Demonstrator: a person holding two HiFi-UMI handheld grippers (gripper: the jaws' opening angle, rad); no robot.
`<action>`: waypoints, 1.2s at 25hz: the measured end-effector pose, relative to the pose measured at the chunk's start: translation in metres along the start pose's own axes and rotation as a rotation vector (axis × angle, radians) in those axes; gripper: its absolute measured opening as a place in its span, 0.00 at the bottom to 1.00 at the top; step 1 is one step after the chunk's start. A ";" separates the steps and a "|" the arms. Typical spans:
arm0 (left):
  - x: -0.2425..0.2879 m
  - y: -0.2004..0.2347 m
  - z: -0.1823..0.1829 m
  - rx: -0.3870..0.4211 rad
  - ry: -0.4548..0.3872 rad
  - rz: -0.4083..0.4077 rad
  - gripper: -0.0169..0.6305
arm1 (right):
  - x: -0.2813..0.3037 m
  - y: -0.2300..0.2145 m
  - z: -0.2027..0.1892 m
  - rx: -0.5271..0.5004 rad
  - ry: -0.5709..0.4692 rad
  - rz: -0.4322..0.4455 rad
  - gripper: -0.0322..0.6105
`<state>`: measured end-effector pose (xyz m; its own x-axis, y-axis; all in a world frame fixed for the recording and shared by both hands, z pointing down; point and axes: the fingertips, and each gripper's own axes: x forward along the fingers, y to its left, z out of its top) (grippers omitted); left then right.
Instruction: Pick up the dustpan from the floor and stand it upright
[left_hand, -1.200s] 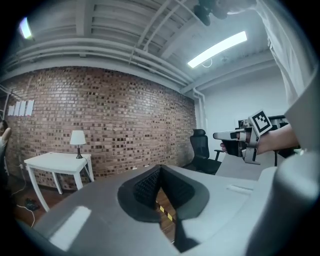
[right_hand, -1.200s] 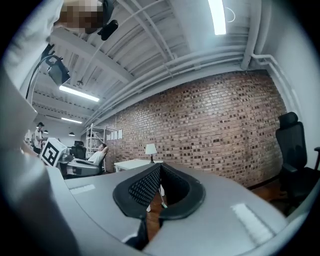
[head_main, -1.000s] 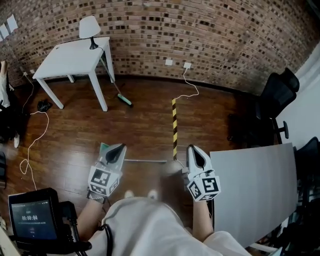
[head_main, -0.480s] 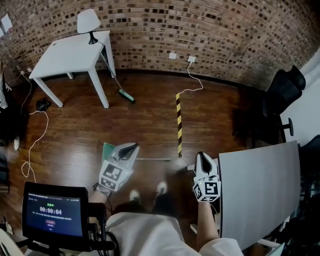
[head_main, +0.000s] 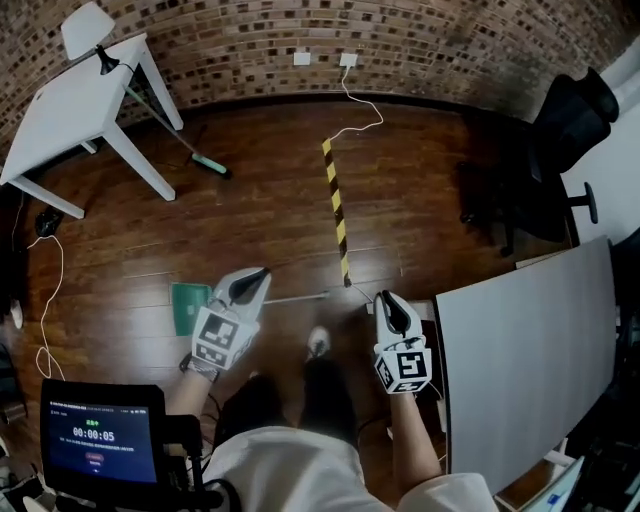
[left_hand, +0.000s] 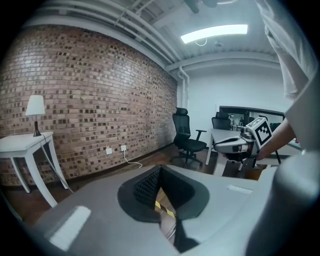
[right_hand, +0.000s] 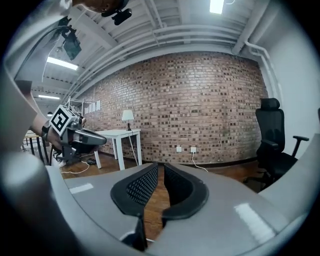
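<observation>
Two hand-held tongs hang over a dustpan that lies flat on a wood floor.

Seen from above, the green pan rests on the dark boards. Its thin handle runs right toward the near end of a yellow-and-black tape strip. The left tongs show over the spot where pan meets handle, their tips closed together with nothing between them. The right tongs sit right of the handle's end, beside a grey tabletop. Their jaws stand a narrow slit apart and are opening, with nothing between them. Farther off, a green-headed broom leans against a white tabletop that carries a lamp, near a brick wall.
</observation>
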<state>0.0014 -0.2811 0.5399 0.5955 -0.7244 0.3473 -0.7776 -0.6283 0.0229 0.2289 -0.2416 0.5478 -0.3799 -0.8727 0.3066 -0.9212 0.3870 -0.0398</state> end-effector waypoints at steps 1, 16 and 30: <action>0.016 -0.001 -0.017 -0.009 0.005 0.000 0.03 | 0.010 -0.009 -0.020 0.000 0.008 0.004 0.13; 0.160 0.004 -0.293 0.028 0.070 -0.095 0.03 | 0.137 -0.048 -0.349 -0.090 0.130 0.041 0.17; 0.199 0.034 -0.492 0.013 0.101 -0.001 0.03 | 0.196 -0.044 -0.616 -0.161 0.241 0.100 0.29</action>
<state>-0.0058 -0.3075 1.0715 0.5720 -0.6921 0.4402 -0.7743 -0.6328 0.0113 0.2463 -0.2465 1.1950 -0.4194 -0.7395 0.5265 -0.8479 0.5263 0.0639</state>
